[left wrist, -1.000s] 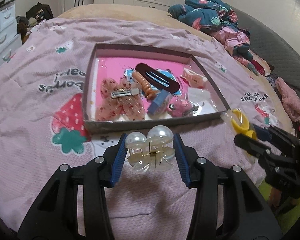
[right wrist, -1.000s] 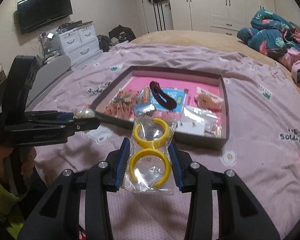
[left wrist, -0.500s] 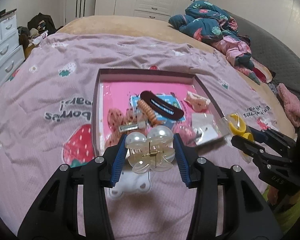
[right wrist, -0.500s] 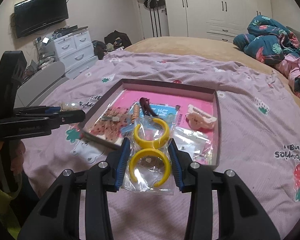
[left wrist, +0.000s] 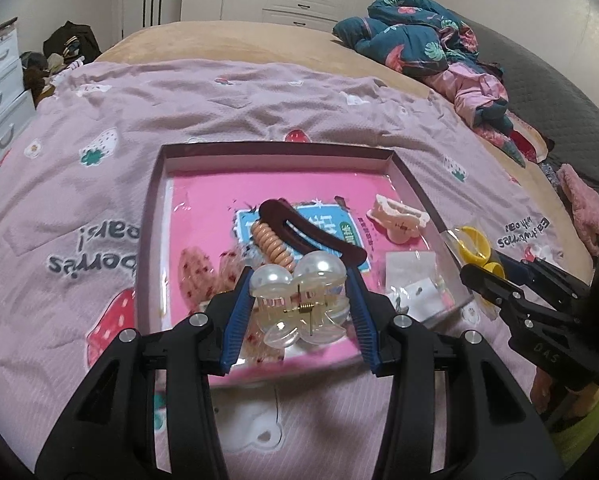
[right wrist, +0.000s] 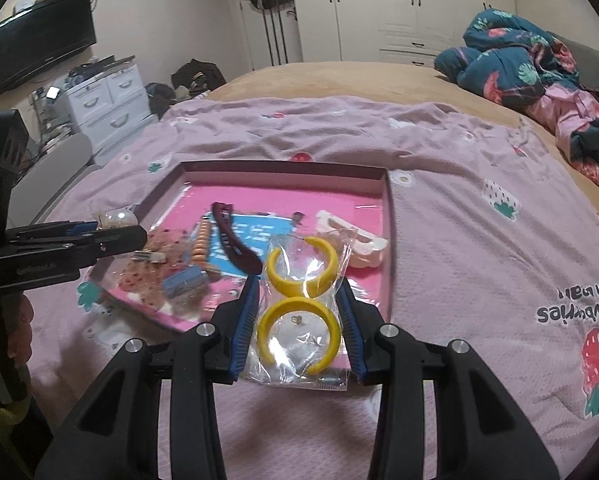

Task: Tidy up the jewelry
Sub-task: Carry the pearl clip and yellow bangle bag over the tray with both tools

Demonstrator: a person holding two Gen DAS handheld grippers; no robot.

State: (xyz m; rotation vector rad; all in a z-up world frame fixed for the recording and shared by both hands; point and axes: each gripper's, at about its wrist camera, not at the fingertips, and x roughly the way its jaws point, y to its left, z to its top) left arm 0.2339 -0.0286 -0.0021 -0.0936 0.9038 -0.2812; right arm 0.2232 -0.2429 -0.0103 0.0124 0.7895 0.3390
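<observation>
two items: being carried over tray (left wrist: 151, 216)
left gripper (left wrist: 299, 304): clamping pearl claw clip (left wrist: 299, 300)
right gripper (right wrist: 297, 320): clamping bagged yellow earrings (right wrist: 299, 308)
next: being judged as release over bare tray floor

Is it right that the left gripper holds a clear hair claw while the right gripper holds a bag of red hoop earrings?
Not quite: the earrings in the right gripper are yellow, as the right wrist view shows. The left gripper does hold a clear hair claw.

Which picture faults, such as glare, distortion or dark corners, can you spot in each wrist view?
Left wrist view: fisheye bends the bed, corners black, glare on the tray and pearl claw clip. Right wrist view: same curving, highlights on the earring bag.
</observation>
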